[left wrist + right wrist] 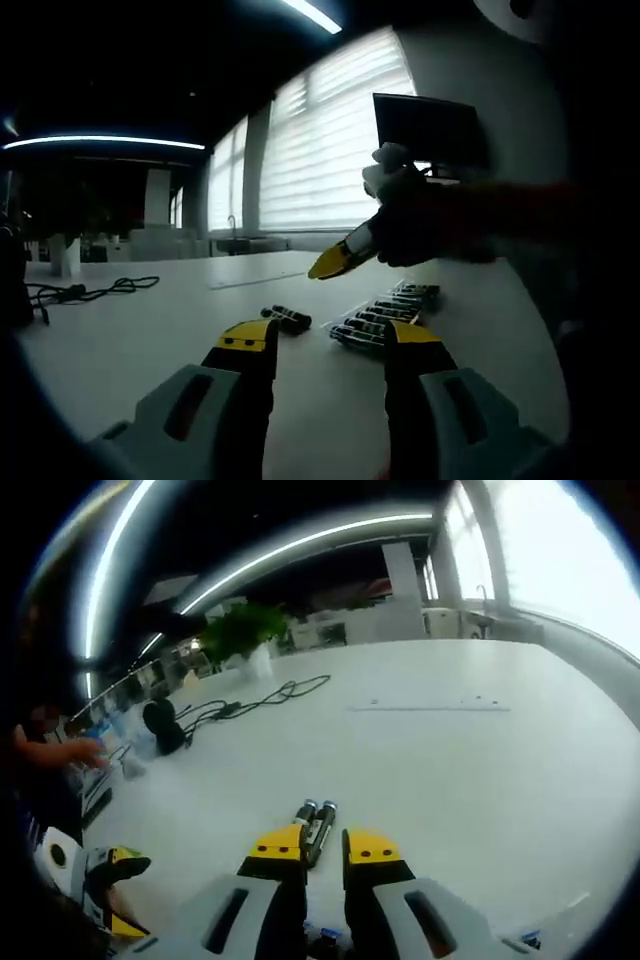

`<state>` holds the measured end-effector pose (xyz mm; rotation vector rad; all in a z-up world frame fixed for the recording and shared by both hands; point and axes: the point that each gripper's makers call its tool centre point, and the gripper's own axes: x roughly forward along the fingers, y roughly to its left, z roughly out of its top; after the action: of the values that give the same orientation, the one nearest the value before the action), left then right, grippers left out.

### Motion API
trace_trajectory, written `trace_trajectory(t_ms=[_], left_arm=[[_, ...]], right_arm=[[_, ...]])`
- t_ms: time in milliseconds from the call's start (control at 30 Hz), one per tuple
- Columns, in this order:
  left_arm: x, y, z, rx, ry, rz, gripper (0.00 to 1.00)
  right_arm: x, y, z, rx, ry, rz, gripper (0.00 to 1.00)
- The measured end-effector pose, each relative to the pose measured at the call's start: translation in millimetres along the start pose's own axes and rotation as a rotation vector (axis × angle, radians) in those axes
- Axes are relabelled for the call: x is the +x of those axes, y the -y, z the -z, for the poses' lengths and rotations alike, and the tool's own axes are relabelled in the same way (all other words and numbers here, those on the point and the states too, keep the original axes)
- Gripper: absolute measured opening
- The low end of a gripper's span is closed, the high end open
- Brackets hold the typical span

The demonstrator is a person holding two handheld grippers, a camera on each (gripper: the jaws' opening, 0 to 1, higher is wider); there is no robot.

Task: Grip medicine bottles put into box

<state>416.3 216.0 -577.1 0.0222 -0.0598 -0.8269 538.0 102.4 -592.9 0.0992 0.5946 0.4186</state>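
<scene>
While the left tool [328, 345] is held low over the white tabletop [130, 345], its yellow-tipped jaws are spread wide with nothing between them, as if lined up for an approach. Just ahead of them a loose pair of small dark bottles [286, 319] is seen lying on its side, and a little farther to the right a row of like bottles is packed flat in a clear box [385, 317]. That row suggests part of the task is already done, while the loose pair is judged to be what is left to be gripped.

Above the box, the right tool [335, 260] is seen from the left gripper view, raised clear of the tabletop in a gloved hand [400, 195]; its tip looks drawn together there. In the right gripper view the right tool's jaws [323, 848] are brought near each other, and the dark pair of bottles [316, 825] lies just beyond the tips; whether anything is actually pinched cannot be told. A black cable [250, 702] is trailed across the far tabletop, well apart from the work, beside a green plant [243, 630].
</scene>
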Motion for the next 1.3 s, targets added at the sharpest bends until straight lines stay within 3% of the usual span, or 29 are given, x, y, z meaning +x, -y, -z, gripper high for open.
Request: trace_trajectory(t_ms=[267, 700, 1300], left_arm=[[0, -0.6, 0.1, -0.001, 0.001, -0.003, 0.36], [0, -0.4, 0.6, 0.001, 0.002, -0.001, 0.35], [-2, -2.8, -3.3, -0.039, 0.028, 0.006, 0.35]], right_arm=[[12, -4, -4.5, -0.014, -0.019, 0.004, 0.09], [43, 0, 14.3, -0.014, -0.11, 0.037, 0.07], [52, -2, 31.7, -0.01, -0.158, 0.055, 0.08]])
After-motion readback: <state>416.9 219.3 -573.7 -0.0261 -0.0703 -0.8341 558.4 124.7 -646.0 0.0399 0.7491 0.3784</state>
